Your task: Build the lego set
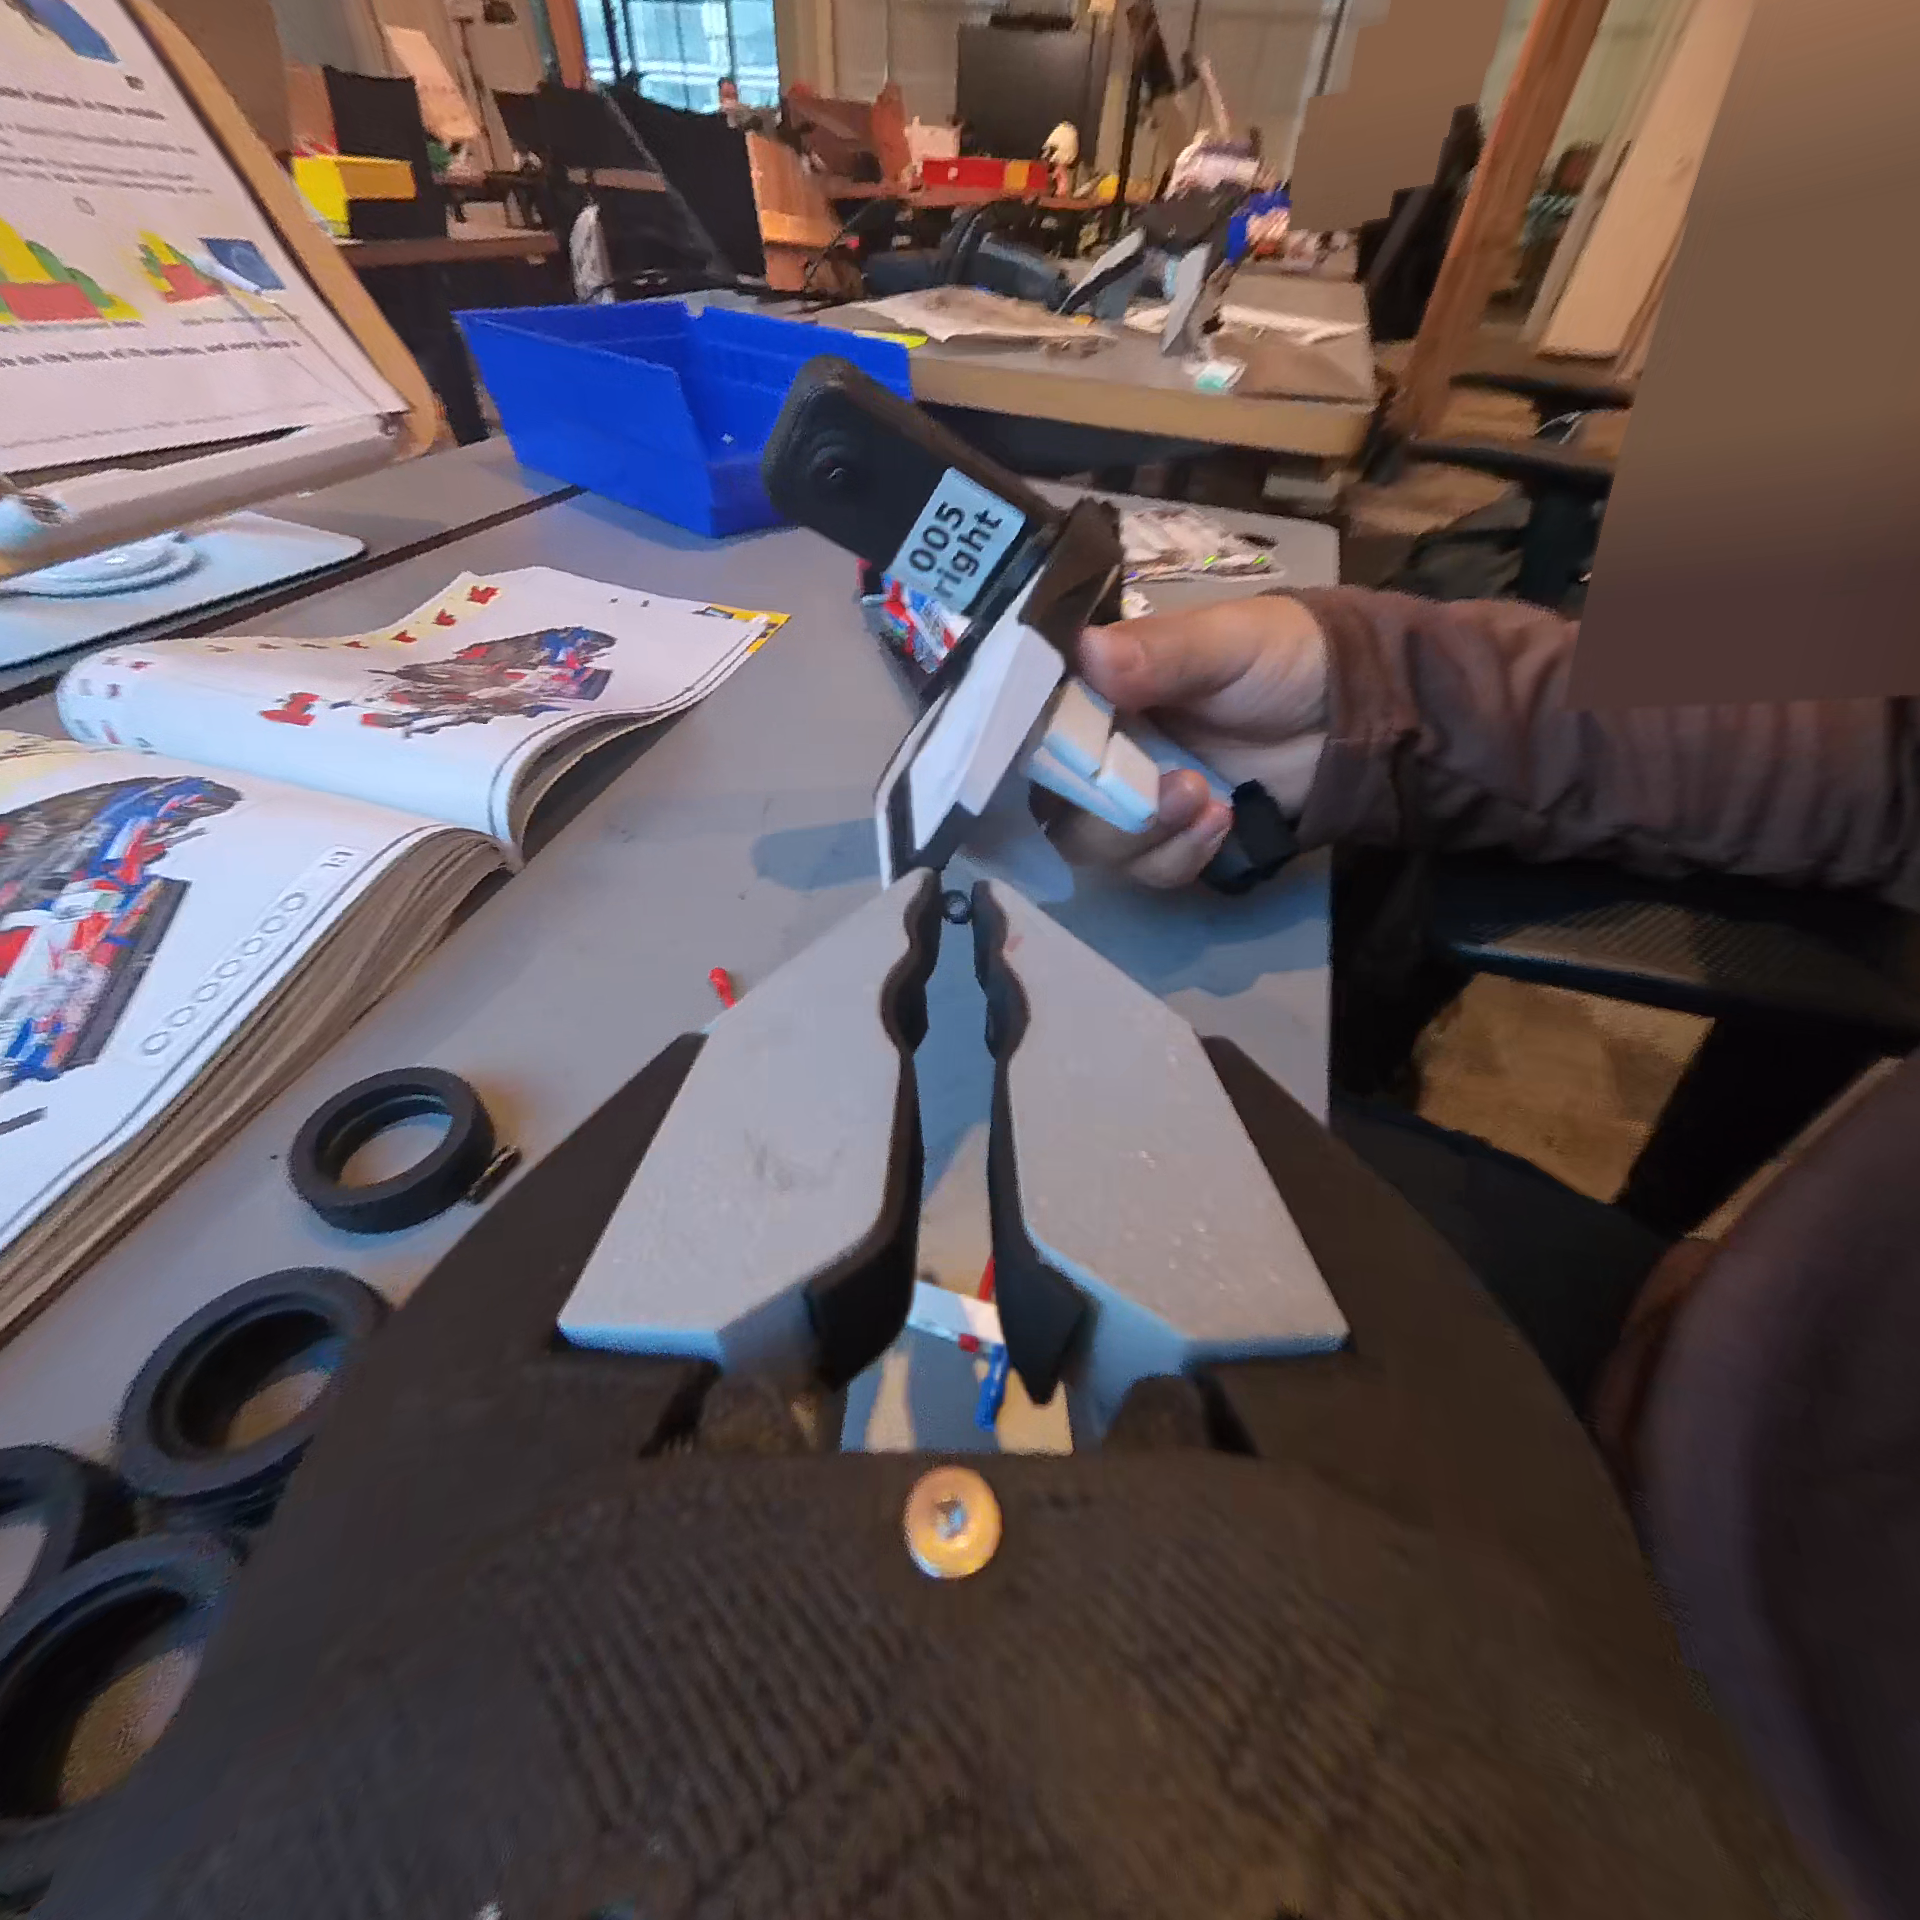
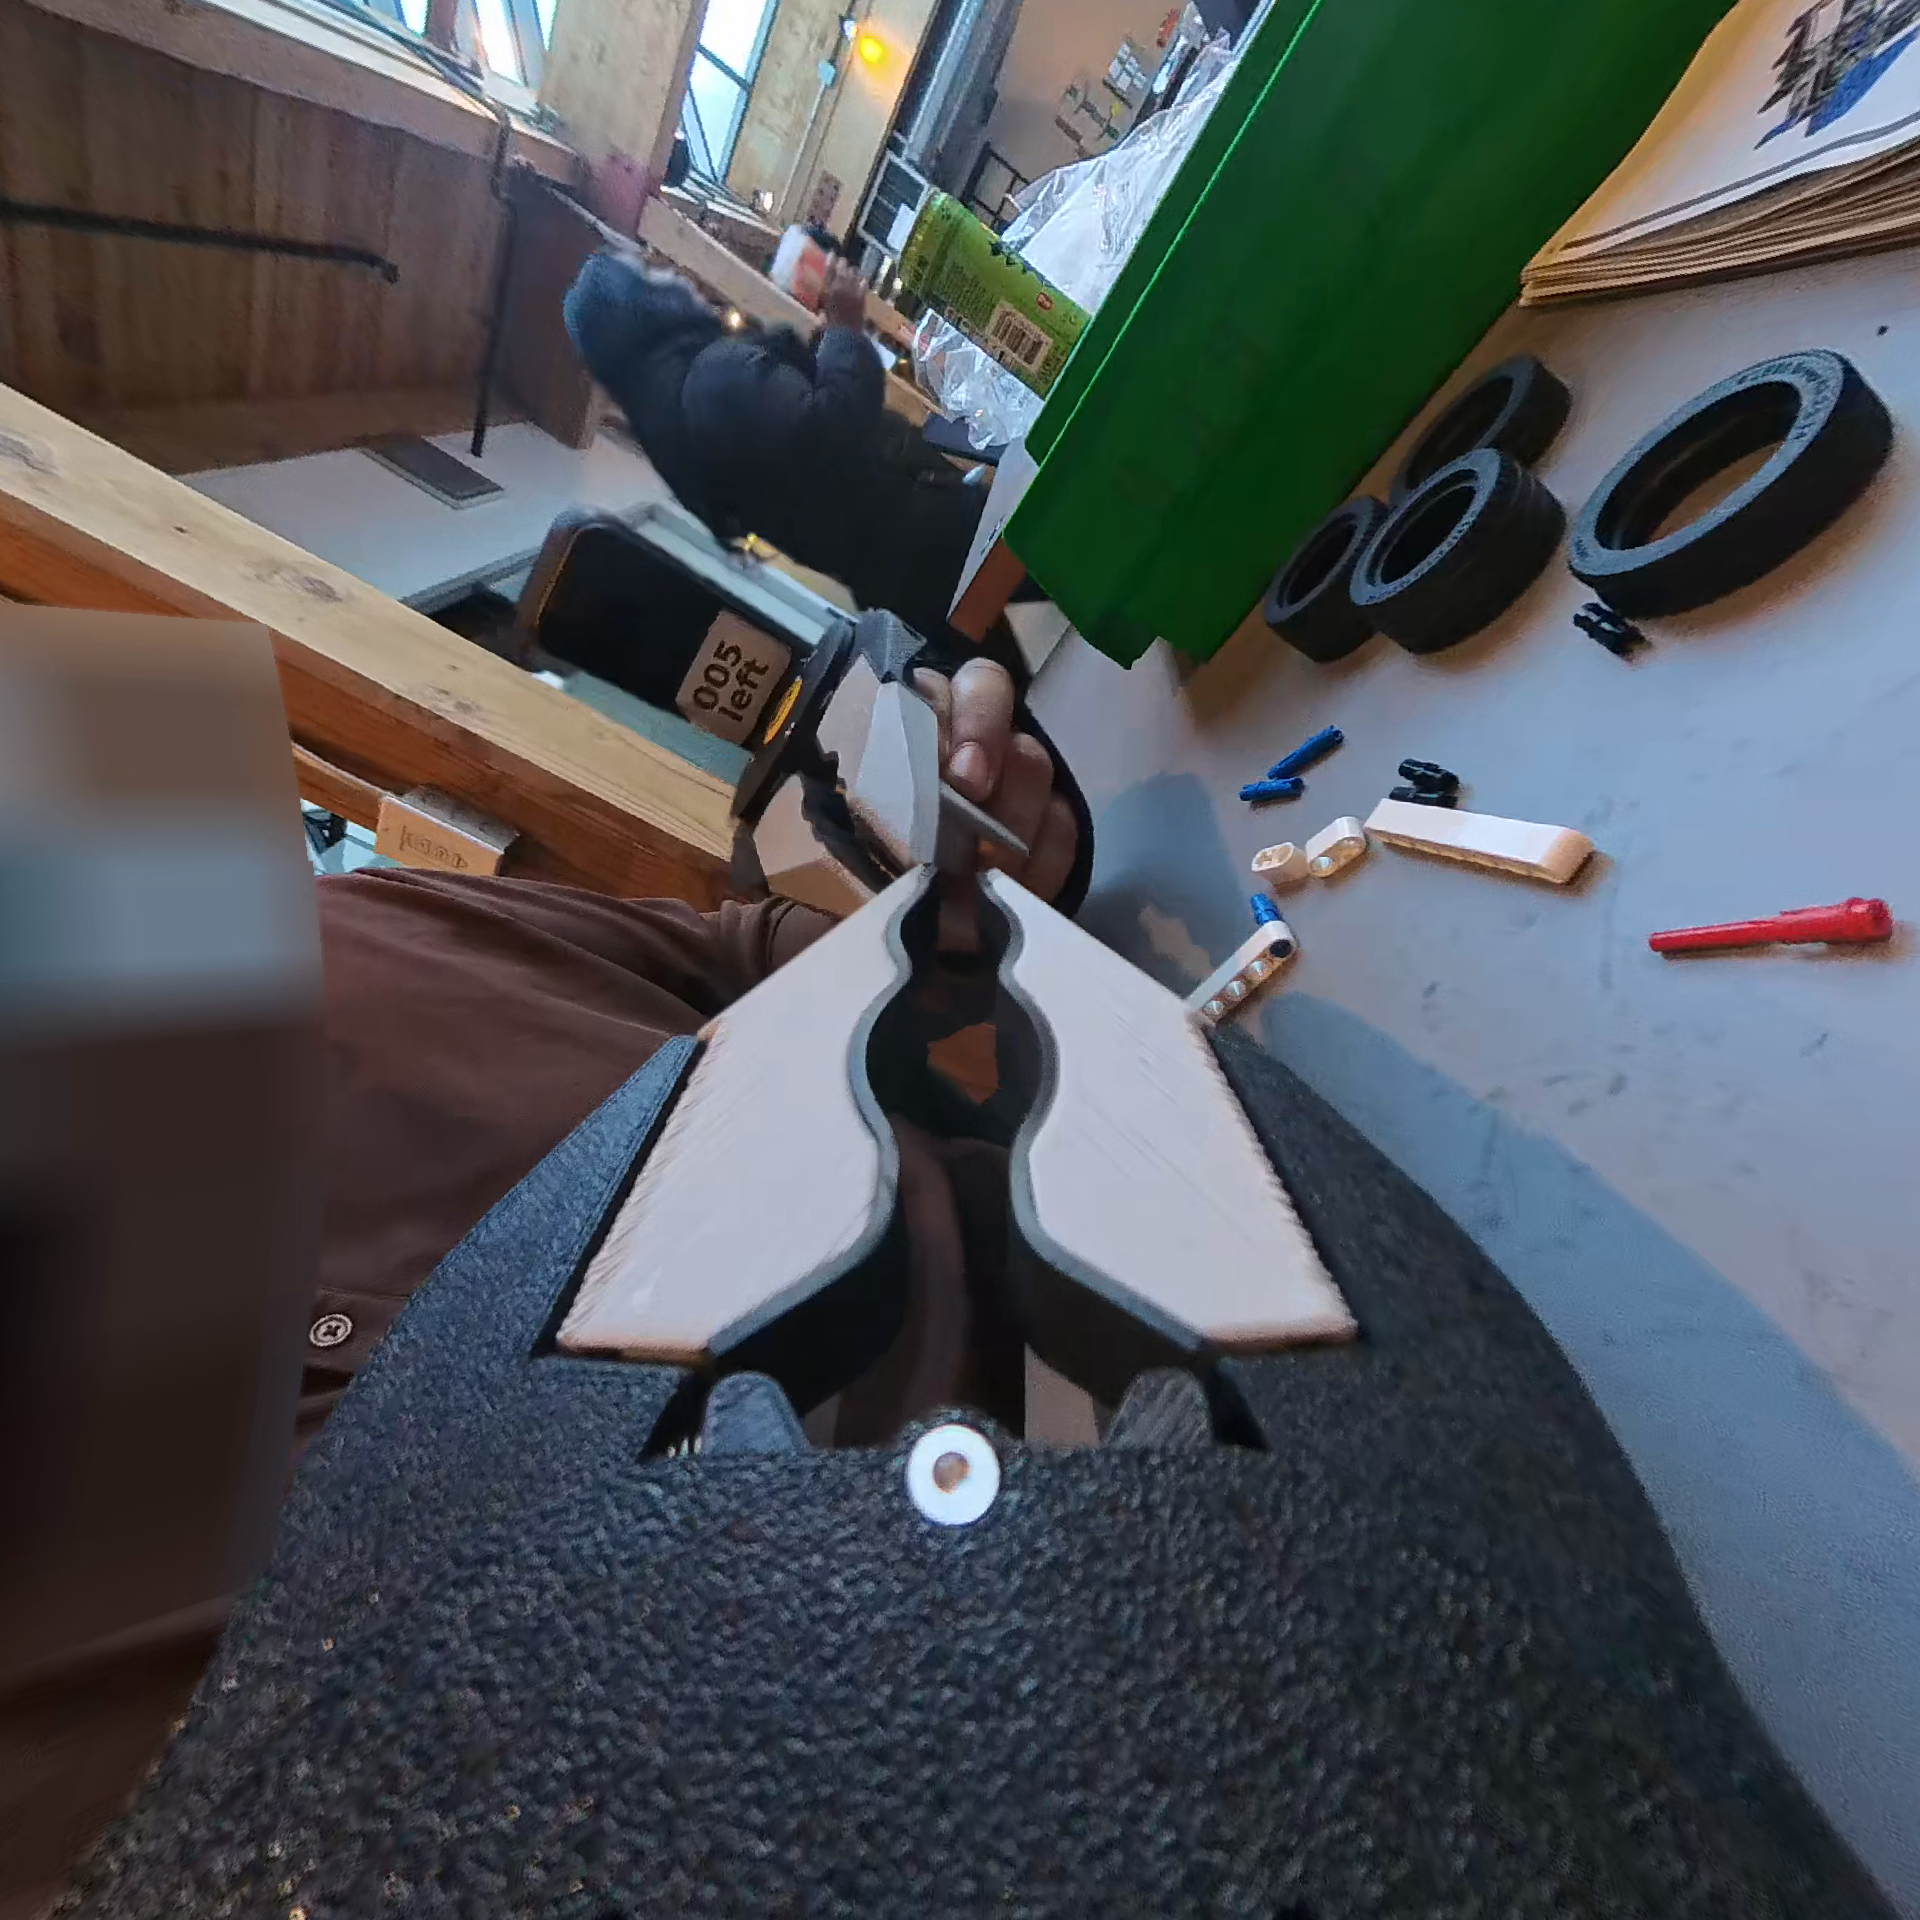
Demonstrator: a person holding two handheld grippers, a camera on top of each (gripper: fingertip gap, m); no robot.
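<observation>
My left hand-held gripper point(image 1: 957, 902) and right hand-held gripper point(image 2: 954, 883) meet tip to tip, both nearly closed; my right hand point(image 1: 1195, 727) and left hand point(image 2: 997, 758) grasp their handles.

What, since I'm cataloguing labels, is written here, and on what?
I don't quote writing; these bear it:
Sticker on right claw: readable.
Sticker on left claw: readable.
Poster: blurred.
Manual: small page number.
Green can: too small.
</observation>
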